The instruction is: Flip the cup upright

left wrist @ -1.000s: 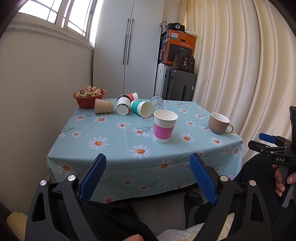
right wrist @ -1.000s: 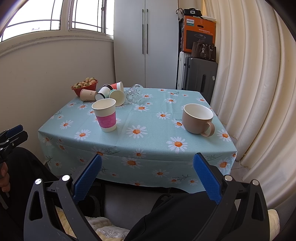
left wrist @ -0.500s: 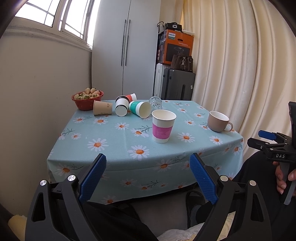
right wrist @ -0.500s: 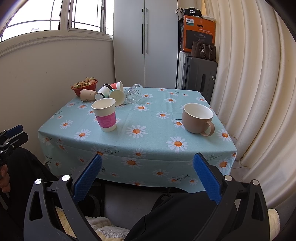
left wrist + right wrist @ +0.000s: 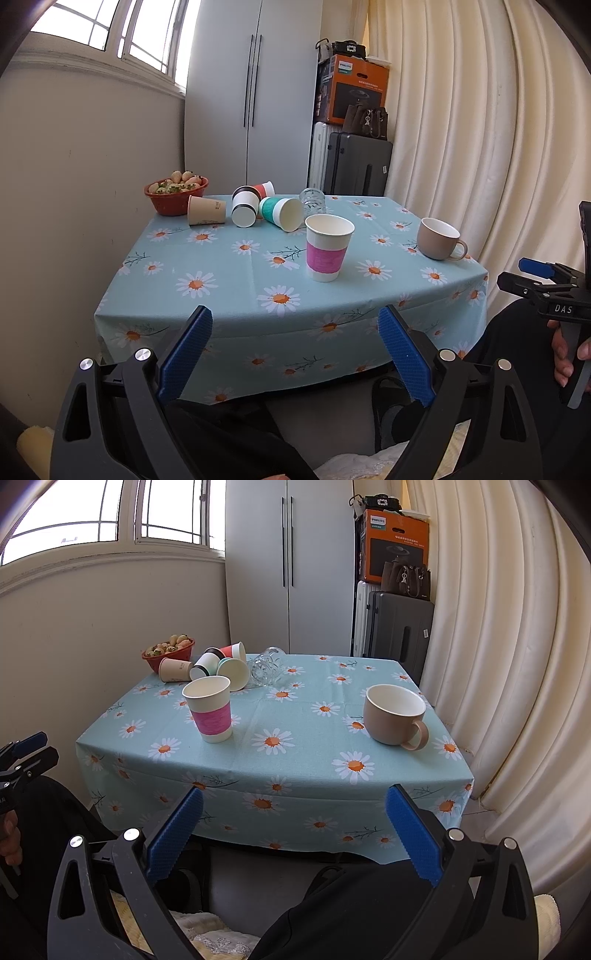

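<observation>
A pink-banded paper cup (image 5: 328, 248) (image 5: 211, 709) stands upright mid-table. A beige mug (image 5: 439, 238) (image 5: 395, 716) stands upright at the right. At the far left several paper cups lie on their sides: a tan one (image 5: 205, 210) (image 5: 175, 669), a black-and-white one (image 5: 244, 210) (image 5: 204, 664), a teal one (image 5: 280, 213) (image 5: 233, 672) and a red one (image 5: 264, 189) (image 5: 233, 652). A clear glass (image 5: 313, 200) (image 5: 266, 666) lies beside them. My left gripper (image 5: 294, 334) and right gripper (image 5: 294, 812) are open and empty, held before the table's front edge.
A red bowl of fruit (image 5: 176, 189) (image 5: 169, 652) sits at the far left corner. The table (image 5: 221, 273) has a daisy cloth. A wall runs along its left, curtains (image 5: 509, 664) along its right. Suitcases (image 5: 354, 164) and a wardrobe (image 5: 255, 92) stand behind.
The left wrist view has tilted slightly up, so the table sits a little lower in frame. Nothing on the table has moved. Both grippers stay open.
</observation>
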`<control>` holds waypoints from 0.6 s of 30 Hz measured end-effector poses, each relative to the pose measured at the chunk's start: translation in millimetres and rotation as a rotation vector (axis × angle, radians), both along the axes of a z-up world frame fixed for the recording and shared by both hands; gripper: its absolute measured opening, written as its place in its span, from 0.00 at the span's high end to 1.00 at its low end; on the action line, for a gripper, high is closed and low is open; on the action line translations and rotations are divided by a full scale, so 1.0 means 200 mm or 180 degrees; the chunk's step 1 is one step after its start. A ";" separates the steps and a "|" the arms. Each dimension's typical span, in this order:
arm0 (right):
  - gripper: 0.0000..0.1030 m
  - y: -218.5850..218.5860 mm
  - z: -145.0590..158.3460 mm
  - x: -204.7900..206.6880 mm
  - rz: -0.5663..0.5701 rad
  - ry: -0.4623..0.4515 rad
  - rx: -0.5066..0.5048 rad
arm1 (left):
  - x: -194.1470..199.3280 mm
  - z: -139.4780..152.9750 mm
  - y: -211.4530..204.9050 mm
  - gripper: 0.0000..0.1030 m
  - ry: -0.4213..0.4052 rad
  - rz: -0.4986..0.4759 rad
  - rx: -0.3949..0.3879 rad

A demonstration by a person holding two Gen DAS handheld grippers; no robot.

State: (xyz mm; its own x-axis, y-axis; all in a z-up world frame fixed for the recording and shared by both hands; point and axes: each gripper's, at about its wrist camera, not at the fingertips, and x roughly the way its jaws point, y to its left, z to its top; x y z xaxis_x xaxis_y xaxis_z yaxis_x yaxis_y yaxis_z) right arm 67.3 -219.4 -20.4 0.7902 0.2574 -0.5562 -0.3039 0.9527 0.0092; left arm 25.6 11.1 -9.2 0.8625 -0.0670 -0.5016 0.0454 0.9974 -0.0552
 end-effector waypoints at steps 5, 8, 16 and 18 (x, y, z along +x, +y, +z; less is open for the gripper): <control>0.05 0.00 0.00 0.00 0.0002 0.0002 0.0000 | 0.00 0.00 0.00 0.14 0.0002 -0.0005 0.0009; 0.05 0.00 0.00 0.00 0.0000 0.0003 0.0003 | 0.00 0.00 0.00 0.14 0.0000 -0.0004 0.0005; 0.05 0.00 0.00 0.00 0.0001 0.0003 0.0001 | 0.01 0.00 0.01 0.14 0.0000 -0.0005 0.0005; 0.05 0.00 0.00 0.00 0.0000 0.0003 0.0004 | 0.01 0.00 0.01 0.14 0.0003 0.0000 0.0003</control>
